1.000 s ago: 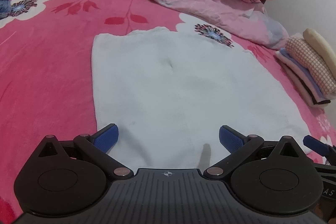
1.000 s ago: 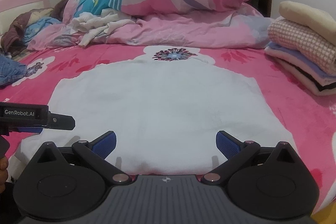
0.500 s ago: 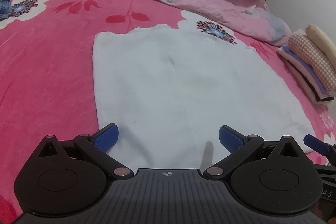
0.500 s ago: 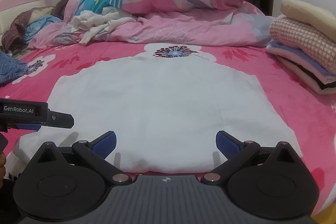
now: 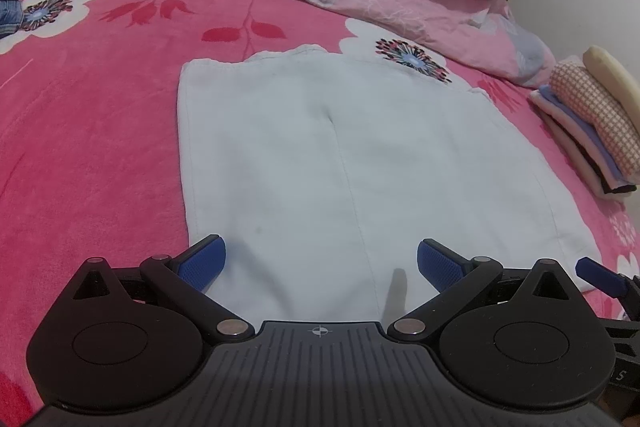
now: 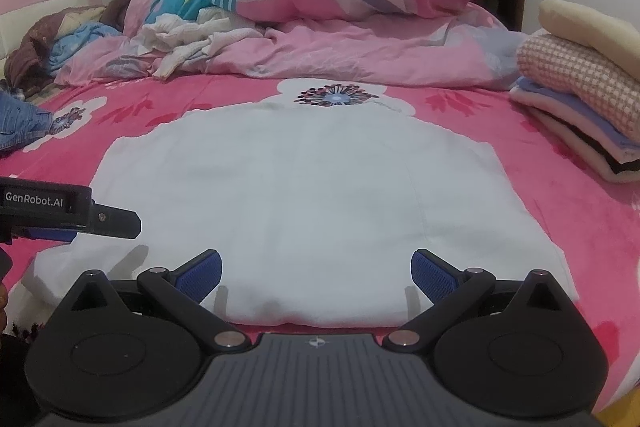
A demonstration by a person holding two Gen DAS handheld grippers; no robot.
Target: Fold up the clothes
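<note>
Left wrist view: my left gripper (image 5: pixel 320 259) hangs spread wide, empty, over the near hem of the white garment (image 5: pixel 360 155) lying flat on the pink bedspread (image 5: pixel 80 147). Right wrist view: my right gripper (image 6: pixel 316 269) (likewise spread, grasping nothing) sits at the garment's near edge (image 6: pixel 304 195), cloth extending ahead.

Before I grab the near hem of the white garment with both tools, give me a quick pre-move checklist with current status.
1. Left tool open: ok, jaws spread wide, nothing between them.
2. Right tool open: ok, jaws wide and empty.
3. White garment spread flat on the pink blanket: ok, only a faint centre crease.
4. Near hem within reach of both tools: ok, it lies just ahead of each one's fingers.
5. Folded stack clear of the garment: ok, a strip of blanket separates them.
6. Layers at the hem aligned: cannot tell.
</note>
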